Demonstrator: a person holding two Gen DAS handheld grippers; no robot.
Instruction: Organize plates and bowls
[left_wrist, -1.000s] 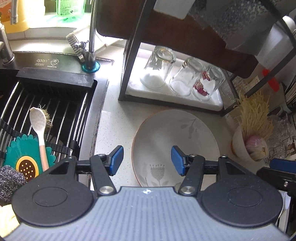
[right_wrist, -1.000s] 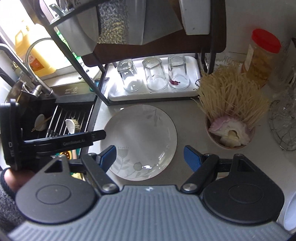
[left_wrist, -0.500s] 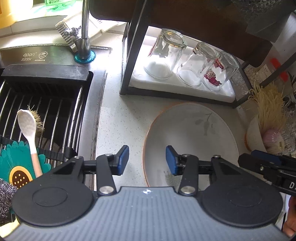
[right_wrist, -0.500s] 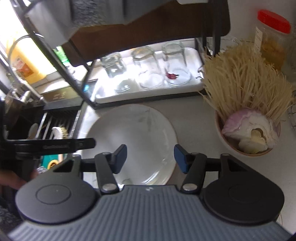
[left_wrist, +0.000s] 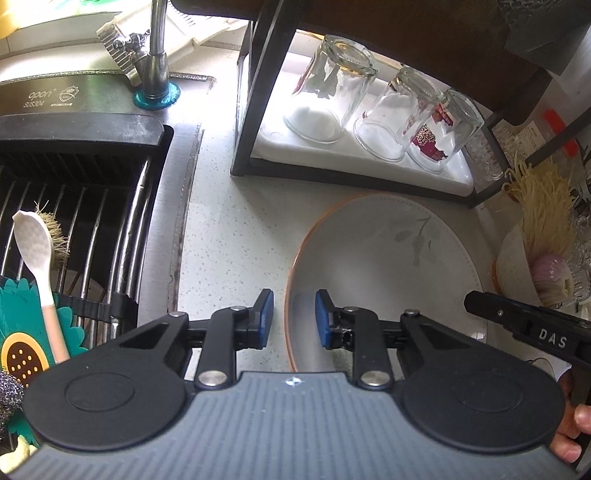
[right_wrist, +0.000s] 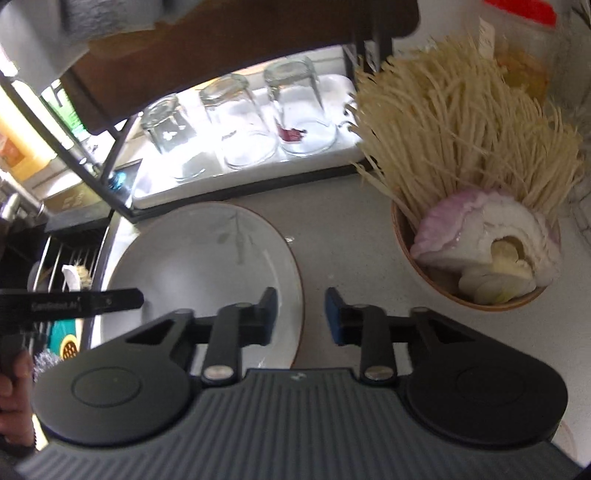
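Left wrist view: round white ceramic plate with an orange rim (left_wrist: 388, 266) flat on the pale speckled worktop (left_wrist: 229, 236), a hand-held gripper at each edge.
Left hand-held gripper (left_wrist: 291, 319) closing astride the plate's left rim, blue pads not pressing; right hand-held gripper (right_wrist: 301, 314) closing astride its right rim, likewise released. Black wire rack (left_wrist: 247, 110) behind holds three upturned clear glasses (left_wrist: 332, 88). Orange-rimmed bowl of pale noodles and cut onion (right_wrist: 476, 240) stands right of the plate.
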